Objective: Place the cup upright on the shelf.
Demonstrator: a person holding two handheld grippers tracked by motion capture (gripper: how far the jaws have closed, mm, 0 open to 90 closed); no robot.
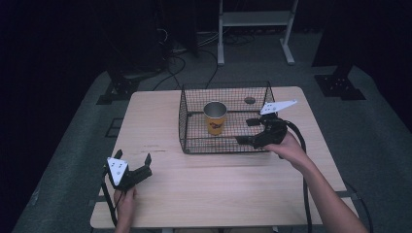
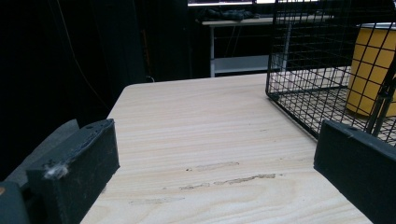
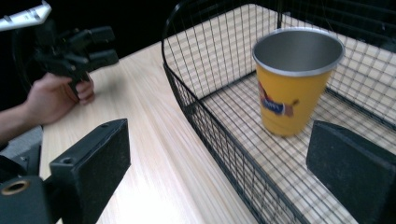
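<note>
A yellow cup with a metal rim stands upright inside a black wire basket at the table's middle. My right gripper is open at the basket's right front corner. In the right gripper view the cup is ahead, apart from the jaws, and the basket wall runs between them. My left gripper is open near the front left of the table with nothing between its jaws. The left gripper view has the basket and cup far right.
The light wooden table has bare room in front of and left of the basket. A person's hand holds the left gripper. A white frame and cables stand on the dark floor behind.
</note>
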